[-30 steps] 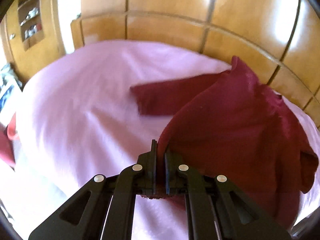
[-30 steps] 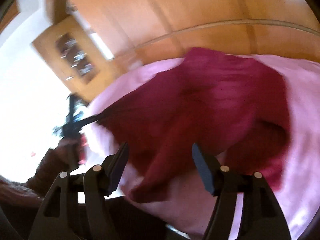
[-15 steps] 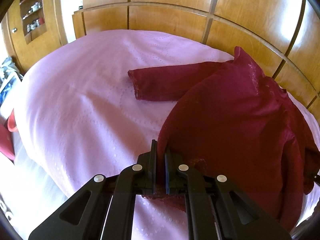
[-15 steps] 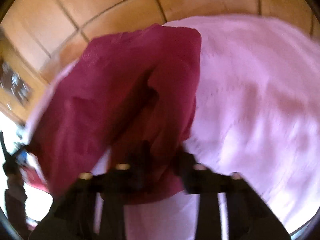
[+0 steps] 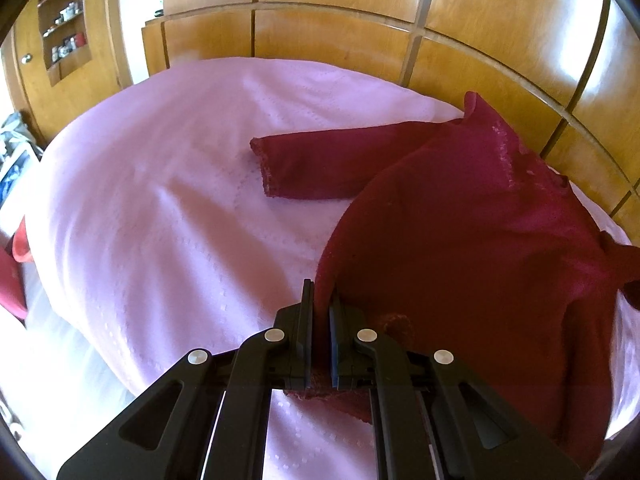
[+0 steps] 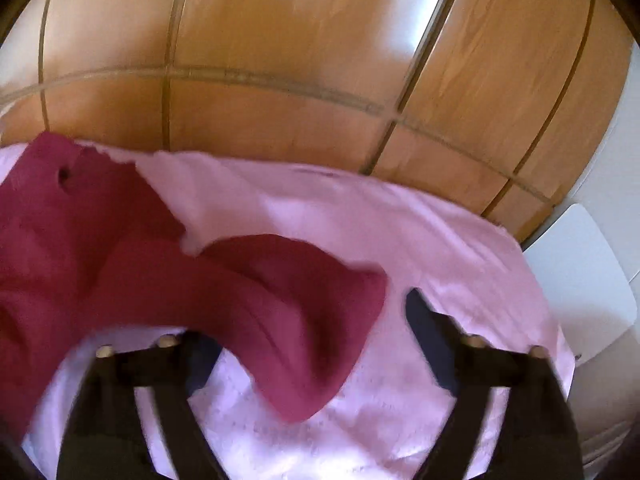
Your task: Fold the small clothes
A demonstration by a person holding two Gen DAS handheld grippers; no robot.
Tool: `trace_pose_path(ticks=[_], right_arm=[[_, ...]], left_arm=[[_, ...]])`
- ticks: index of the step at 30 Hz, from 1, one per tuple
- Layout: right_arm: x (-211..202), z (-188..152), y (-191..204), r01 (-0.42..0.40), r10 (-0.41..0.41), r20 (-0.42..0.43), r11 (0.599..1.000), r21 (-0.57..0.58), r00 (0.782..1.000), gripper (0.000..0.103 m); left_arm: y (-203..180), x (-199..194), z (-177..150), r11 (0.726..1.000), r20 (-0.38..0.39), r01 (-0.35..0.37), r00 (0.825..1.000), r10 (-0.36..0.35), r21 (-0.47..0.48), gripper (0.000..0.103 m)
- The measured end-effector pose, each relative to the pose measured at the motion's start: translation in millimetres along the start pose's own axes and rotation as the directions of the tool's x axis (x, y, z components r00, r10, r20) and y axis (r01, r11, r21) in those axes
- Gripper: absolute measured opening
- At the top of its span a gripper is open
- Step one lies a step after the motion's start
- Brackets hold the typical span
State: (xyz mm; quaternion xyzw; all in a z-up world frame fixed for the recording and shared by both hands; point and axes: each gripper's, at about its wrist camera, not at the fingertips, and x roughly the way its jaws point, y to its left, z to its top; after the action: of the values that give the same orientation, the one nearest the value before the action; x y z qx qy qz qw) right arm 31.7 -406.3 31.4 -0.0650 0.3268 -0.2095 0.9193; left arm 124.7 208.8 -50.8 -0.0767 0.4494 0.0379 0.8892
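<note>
A small dark red long-sleeved top lies on a pink bedsheet. One sleeve stretches out flat to the left. My left gripper is shut on the hem at the top's lower left corner. In the right wrist view the same red top lies at left, with its other sleeve curled between the fingers of my right gripper. The right gripper is wide open and holds nothing; the view is blurred by motion.
A wooden panelled headboard runs along the far side of the bed. A wooden cabinet with shelves stands far left. Another red item sits at the bed's left edge. A white surface lies right of the bed.
My right gripper let go of the top, opened wide and swung right toward the loose sleeve. My left gripper kept its hold on the hem and the top settled flatter on the sheet.
</note>
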Motion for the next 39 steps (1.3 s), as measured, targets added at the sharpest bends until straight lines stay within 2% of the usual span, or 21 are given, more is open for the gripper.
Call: trace_pose_path(ticks=[2,4,5,7,9,11,12,13,14,17,20,22,24,25,27,28,31,33,34,36,39], right_arm=[[-8,-5,14,-0.058,0.059,-0.019,0.998,0.008,0.998,0.086],[-12,-16,32,-0.251,0.255,-0.071,0.966,0.070,0.964,0.082],[-14,-27,46,-0.395,0.408,-0.113,0.911,0.122,0.906,0.082],[-19,-54,72,-0.561,0.592,-0.180,0.804,0.196,0.785,0.081],[-21,-89,112,-0.713,0.775,-0.260,0.631,0.305,0.575,0.072],[-21,-110,141,-0.749,0.835,-0.290,0.548,0.373,0.467,0.071],[-22,-119,154,-0.755,0.857,-0.289,0.514,0.408,0.427,0.073],[-24,-126,164,-0.745,0.857,-0.283,0.514,0.425,0.430,0.073],[-25,-126,170,-0.739,0.848,-0.275,0.530,0.417,0.453,0.073],[-35,-122,169,-0.748,0.854,-0.251,0.520,0.412,0.456,0.056],[-38,-115,172,-0.765,0.854,-0.234,0.520,0.379,0.465,0.055],[-28,-112,180,-0.769,0.852,-0.223,0.524,0.365,0.475,0.049],[-29,-115,191,-0.788,0.854,-0.229,0.519,0.332,0.466,0.012],[-32,-114,195,-0.787,0.845,-0.239,0.534,0.309,0.479,0.010],[-45,-112,191,-0.788,0.815,-0.232,0.575,0.220,0.531,0.008],[-49,-109,184,-0.789,0.813,-0.222,0.579,0.207,0.539,0.008],[-68,-97,134,-0.769,0.784,-0.156,0.620,0.158,0.601,0.007],[-75,-90,106,-0.750,0.763,-0.129,0.646,0.143,0.633,0.007],[-79,-89,86,-0.722,0.733,-0.114,0.681,0.127,0.671,0.007],[-84,-93,48,-0.674,0.686,-0.096,0.727,0.134,0.721,0.007],[-85,-108,24,-0.660,0.675,-0.127,0.738,0.139,0.727,0.007]], left_arm=[[2,-1,-1,1.000,0.002,0.005,1.000,-0.005,-0.002,0.005],[2,-1,-1,1.000,0.001,0.009,1.000,-0.009,0.000,0.005],[3,0,0,1.000,0.000,0.008,1.000,-0.008,0.002,0.005],[3,0,0,1.000,-0.002,0.009,1.000,-0.009,0.000,0.005],[3,0,0,1.000,-0.003,0.013,1.000,-0.013,-0.003,0.005],[3,-1,0,1.000,-0.002,0.015,1.000,-0.016,-0.005,0.005],[3,-1,0,1.000,-0.002,0.018,1.000,-0.018,-0.008,0.005],[3,-2,0,1.000,-0.002,0.022,1.000,-0.022,-0.011,0.005],[3,-3,0,1.000,-0.001,0.025,1.000,-0.025,-0.011,0.005],[0,-5,0,0.999,0.005,0.032,0.999,-0.032,-0.007,0.005],[-3,-7,-1,1.000,0.009,0.031,0.999,-0.031,0.003,0.005],[-5,-9,-1,0.999,0.012,0.034,0.999,-0.034,-0.001,0.005],[-6,-13,0,0.999,0.019,0.033,0.999,-0.033,0.004,0.005],[-7,-15,0,0.999,0.022,0.035,0.999,-0.036,0.008,0.005],[-8,-22,0,0.998,0.030,0.058,0.998,-0.058,0.011,0.005],[-7,-28,1,0.997,0.033,0.082,0.996,-0.082,0.007,0.005],[-10,-47,2,0.990,0.039,0.141,0.989,-0.141,0.008,0.005],[-12,-62,0,0.976,0.026,0.216,0.976,-0.216,-0.003,0.005],[-14,-68,-3,0.966,0.014,0.258,0.966,-0.258,-0.012,0.005],[-23,-82,-17,0.940,-0.016,0.342,0.940,-0.342,-0.003,0.005],[-40,-86,-47,0.936,-0.086,0.348,0.935,-0.343,0.052,0.005]])
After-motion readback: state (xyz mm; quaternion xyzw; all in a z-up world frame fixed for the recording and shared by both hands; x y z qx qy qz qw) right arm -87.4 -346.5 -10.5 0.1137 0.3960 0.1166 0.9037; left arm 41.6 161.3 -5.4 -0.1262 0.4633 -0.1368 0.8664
